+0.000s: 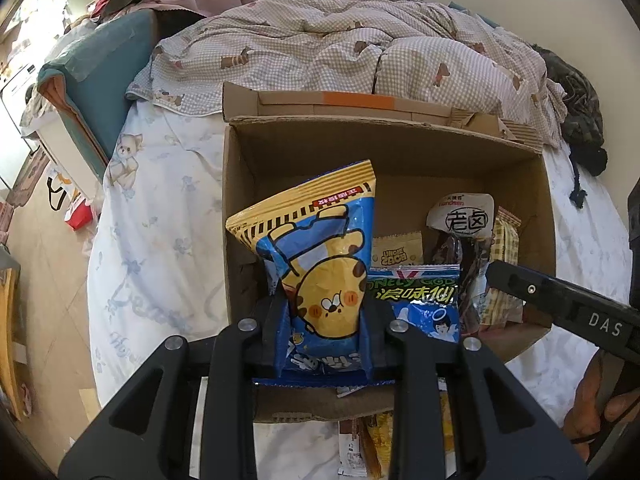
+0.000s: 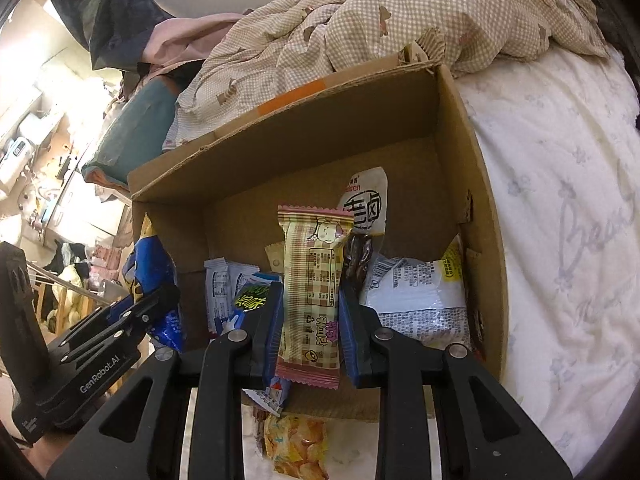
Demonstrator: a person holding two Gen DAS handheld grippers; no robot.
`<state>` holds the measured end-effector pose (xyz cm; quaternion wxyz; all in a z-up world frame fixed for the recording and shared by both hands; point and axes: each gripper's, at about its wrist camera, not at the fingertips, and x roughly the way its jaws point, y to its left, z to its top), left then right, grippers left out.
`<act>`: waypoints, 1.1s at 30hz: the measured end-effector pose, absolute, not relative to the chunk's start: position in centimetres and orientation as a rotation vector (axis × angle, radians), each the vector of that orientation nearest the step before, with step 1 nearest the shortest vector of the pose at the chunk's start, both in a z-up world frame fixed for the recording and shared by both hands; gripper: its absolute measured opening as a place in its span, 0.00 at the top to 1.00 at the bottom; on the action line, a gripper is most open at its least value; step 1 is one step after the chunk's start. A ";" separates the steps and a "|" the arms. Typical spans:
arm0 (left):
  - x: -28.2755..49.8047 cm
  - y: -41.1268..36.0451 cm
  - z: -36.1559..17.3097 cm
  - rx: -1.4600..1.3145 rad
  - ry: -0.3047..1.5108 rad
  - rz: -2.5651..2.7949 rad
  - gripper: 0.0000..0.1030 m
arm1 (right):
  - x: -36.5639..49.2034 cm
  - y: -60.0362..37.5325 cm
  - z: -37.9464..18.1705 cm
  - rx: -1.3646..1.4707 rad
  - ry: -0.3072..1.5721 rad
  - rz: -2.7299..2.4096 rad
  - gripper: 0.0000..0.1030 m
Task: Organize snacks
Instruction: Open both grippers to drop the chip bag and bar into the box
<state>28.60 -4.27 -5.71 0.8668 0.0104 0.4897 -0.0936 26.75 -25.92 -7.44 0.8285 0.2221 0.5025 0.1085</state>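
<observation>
Now we hold a snack in each hand over the open cardboard box (image 1: 240, 184) on the bed. Our left gripper (image 1: 325, 320) pinches the blue and yellow giraffe bag (image 1: 320, 248) by its lower end, so it stands at centre frame above the box's left half. Our right gripper (image 2: 309, 320) clamps the checked pink-edged bar (image 2: 312, 280) upright at mid frame. Beneath them, on the box floor, lie a blue packet (image 1: 424, 304) and a silver pouch (image 2: 420, 304).
</observation>
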 end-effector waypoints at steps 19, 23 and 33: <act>27.7 -3.9 -5.0 -0.045 1.021 -0.208 0.19 | 26.5 -26.4 -7.3 0.536 1.082 0.251 0.49; 27.2 -2.9 -4.7 -0.078 1.022 -0.185 0.19 | 26.0 -26.9 -6.9 0.559 1.076 0.251 0.49; 25.4 -0.4 -3.5 -0.122 1.019 -0.128 0.19 | 22.5 -27.7 -6.0 0.603 1.077 0.237 0.46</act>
